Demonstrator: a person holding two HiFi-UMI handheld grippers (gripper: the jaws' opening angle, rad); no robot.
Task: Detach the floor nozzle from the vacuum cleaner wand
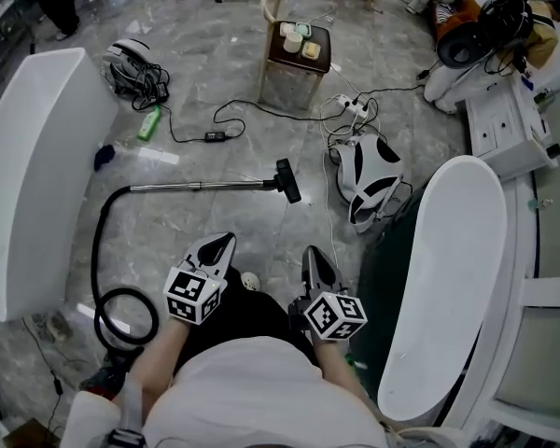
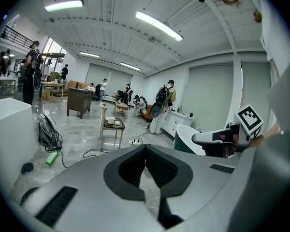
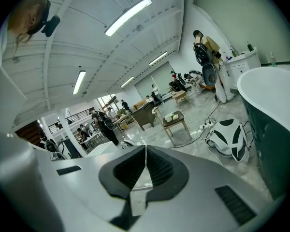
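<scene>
My left hand-held gripper [image 1: 226, 241] and right hand-held gripper [image 1: 311, 252] are both closed, empty. The wand [image 1: 201, 185] and nozzle [image 1: 287, 180] lie on the floor [image 1: 224, 73], well ahead.

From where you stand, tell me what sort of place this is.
Probably an indoor test hall dressed with home props: a bathtub on stone floor, a vacuum cleaner among loose cables, people at tables under strip lights.
</scene>
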